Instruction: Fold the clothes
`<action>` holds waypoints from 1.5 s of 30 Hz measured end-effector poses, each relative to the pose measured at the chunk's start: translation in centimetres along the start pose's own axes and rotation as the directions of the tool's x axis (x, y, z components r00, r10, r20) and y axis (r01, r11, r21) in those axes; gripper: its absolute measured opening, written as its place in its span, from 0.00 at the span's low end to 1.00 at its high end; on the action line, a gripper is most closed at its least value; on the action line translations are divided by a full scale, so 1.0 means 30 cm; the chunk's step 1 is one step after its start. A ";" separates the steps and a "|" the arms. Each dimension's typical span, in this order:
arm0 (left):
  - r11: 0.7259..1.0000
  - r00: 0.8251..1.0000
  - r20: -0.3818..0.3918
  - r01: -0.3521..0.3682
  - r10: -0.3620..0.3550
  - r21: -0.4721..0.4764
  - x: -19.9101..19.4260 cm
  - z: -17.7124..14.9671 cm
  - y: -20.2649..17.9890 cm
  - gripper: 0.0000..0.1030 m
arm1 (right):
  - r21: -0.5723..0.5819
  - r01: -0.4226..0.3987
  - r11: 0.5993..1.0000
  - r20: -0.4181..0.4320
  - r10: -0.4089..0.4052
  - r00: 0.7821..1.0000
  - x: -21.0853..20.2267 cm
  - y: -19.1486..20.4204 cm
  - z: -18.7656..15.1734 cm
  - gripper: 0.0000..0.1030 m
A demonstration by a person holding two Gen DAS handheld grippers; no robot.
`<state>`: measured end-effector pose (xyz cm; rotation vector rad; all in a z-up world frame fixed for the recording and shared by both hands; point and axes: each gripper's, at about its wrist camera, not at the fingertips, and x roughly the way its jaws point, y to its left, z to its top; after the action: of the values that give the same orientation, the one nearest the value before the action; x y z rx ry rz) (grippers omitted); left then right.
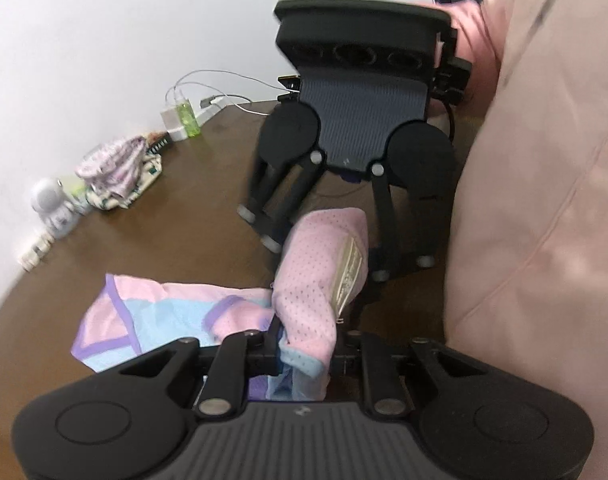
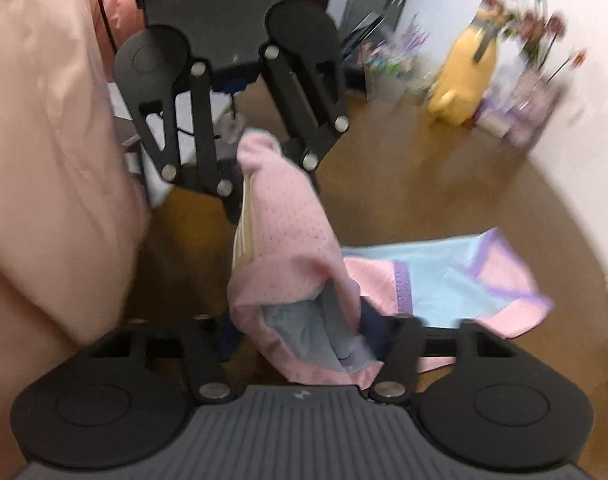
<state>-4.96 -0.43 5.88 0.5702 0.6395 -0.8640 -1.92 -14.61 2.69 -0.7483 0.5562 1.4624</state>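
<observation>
Your left gripper (image 1: 304, 354), low in the frame, angles down and is clamped on the pink garment (image 1: 324, 272). Your right gripper (image 2: 299, 344) does likewise. The garment stretches lengthwise between them, its pale-blue end trailing flat across the brown table (image 1: 191, 208).

Both views are lit by soft, even indoor light, with no hard shadows and no strong glare. The white wall (image 1: 103, 40) looks bright, the brown table (image 1: 207, 184) darker. Fisheye distortion bends the edges and leaves dark corners. Motion blur smears the flowers (image 2: 532, 12) and the yellow plush toy (image 2: 466, 68); the pink sleeve (image 1: 544, 200) is soft too.
</observation>
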 end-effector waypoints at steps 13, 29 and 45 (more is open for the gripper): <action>0.932 0.993 -0.099 -0.090 0.058 -0.352 0.184 0.004 0.302 0.25 | 0.618 -0.227 0.753 0.171 0.152 0.973 0.040 -0.421 -0.128 0.19; 0.853 0.920 -0.103 -0.390 0.379 -0.348 0.066 -0.074 0.194 0.62 | 0.777 -0.167 0.607 0.238 -0.038 0.970 -0.005 -0.462 -0.228 0.39; 0.911 0.922 -0.118 -0.383 0.369 -0.151 0.174 -0.086 0.013 0.14 | 0.394 0.123 0.911 0.121 -0.184 0.976 0.111 -0.300 -0.059 0.38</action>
<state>-2.79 -1.10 0.51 0.5537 0.6487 -0.4174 7.40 -13.29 0.05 -0.3542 0.6260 1.2024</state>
